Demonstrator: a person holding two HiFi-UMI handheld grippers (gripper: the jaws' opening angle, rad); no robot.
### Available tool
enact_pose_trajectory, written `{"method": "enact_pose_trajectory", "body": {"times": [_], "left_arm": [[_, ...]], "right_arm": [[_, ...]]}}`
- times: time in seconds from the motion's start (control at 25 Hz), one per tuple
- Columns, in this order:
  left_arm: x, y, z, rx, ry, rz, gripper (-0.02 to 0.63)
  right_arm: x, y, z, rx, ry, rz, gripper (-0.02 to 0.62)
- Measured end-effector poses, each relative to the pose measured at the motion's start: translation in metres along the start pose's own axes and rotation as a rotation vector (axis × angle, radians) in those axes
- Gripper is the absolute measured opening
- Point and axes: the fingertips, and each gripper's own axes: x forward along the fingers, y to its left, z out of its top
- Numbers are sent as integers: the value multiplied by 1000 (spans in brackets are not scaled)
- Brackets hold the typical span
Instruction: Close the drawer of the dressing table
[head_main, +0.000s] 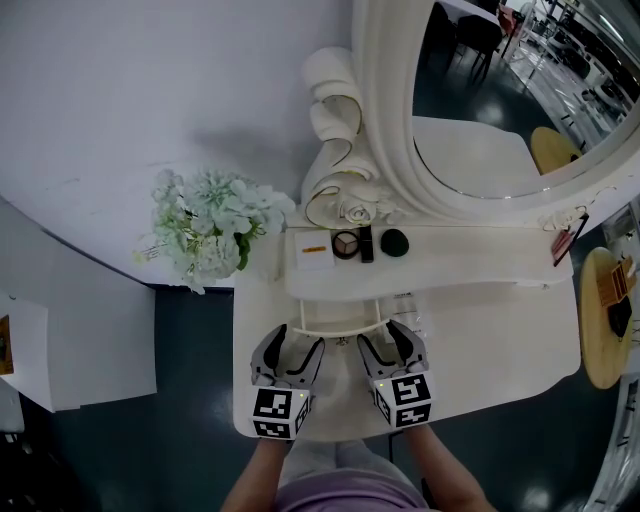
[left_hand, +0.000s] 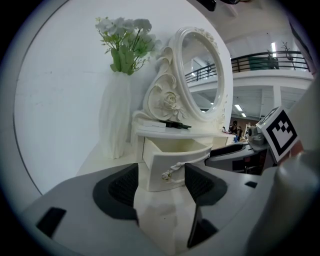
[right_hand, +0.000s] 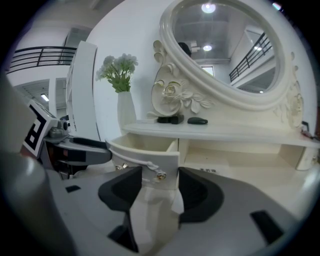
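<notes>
The white dressing table (head_main: 500, 330) has its small drawer (head_main: 340, 322) pulled out below the shelf. Both grippers sit at the drawer's curved front, side by side. My left gripper (head_main: 297, 345) is open; in the left gripper view the front's left end and a gold knob (left_hand: 166, 175) show between its dark pads (left_hand: 122, 187), with a gap on each side. My right gripper (head_main: 385, 340) is open too; in the right gripper view the front's right end and its knob (right_hand: 160, 175) lie between the pads (right_hand: 194, 192). The drawer (left_hand: 175, 150) looks empty inside.
An oval mirror (head_main: 500, 90) in a carved frame stands at the back. Cosmetics (head_main: 347, 243) lie on the shelf above the drawer. A vase of pale flowers (head_main: 210, 225) stands at the left, and a round yellow stool (head_main: 605, 315) at the right.
</notes>
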Motion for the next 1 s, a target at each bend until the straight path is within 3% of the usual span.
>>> {"method": "enact_pose_trajectory", "body": {"times": [1.0], "left_arm": [[20, 14, 12, -36, -4, 15, 267]], "right_arm": [[20, -6, 13, 1, -1, -7, 239]]}}
